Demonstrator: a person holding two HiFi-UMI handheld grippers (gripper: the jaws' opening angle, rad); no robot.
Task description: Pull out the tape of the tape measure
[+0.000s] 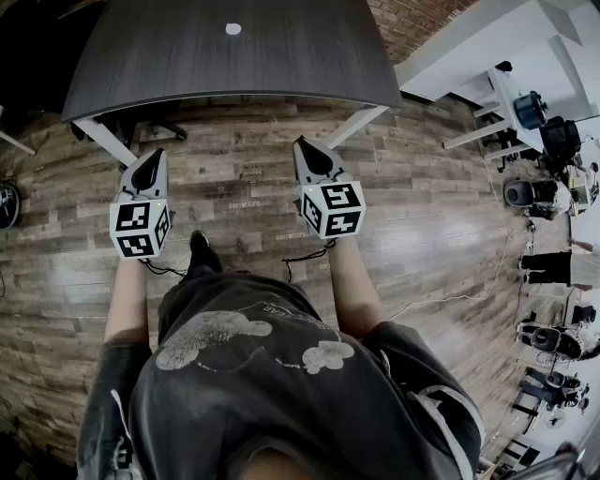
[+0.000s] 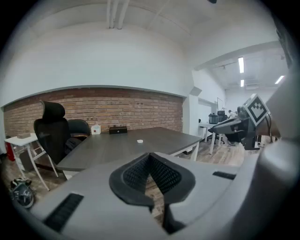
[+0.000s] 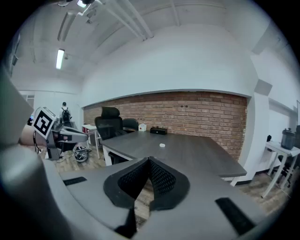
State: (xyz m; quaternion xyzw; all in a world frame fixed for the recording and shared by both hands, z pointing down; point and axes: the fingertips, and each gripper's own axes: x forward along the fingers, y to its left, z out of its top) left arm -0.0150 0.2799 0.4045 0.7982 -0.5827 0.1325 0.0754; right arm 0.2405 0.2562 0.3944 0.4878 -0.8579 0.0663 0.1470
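Note:
A small round white thing (image 1: pixel 232 28), likely the tape measure, lies on the dark grey table (image 1: pixel 187 66), far from both grippers. It also shows in the left gripper view (image 2: pixel 139 141) and in the right gripper view (image 3: pixel 162 145). A person standing in front of the table's near edge holds my left gripper (image 1: pixel 147 172) and right gripper (image 1: pixel 317 159) side by side over the wooden floor. Both are shut with nothing between the jaws, as the left gripper (image 2: pixel 150 157) and right gripper (image 3: pixel 150 161) show in their own views.
Black office chairs (image 2: pixel 54 131) stand at the table's left side. A white box (image 2: pixel 96 130) and a black box (image 2: pixel 118 130) sit at its far end by the brick wall. White tables and equipment (image 1: pixel 539 122) crowd the right. Cables trail on the floor.

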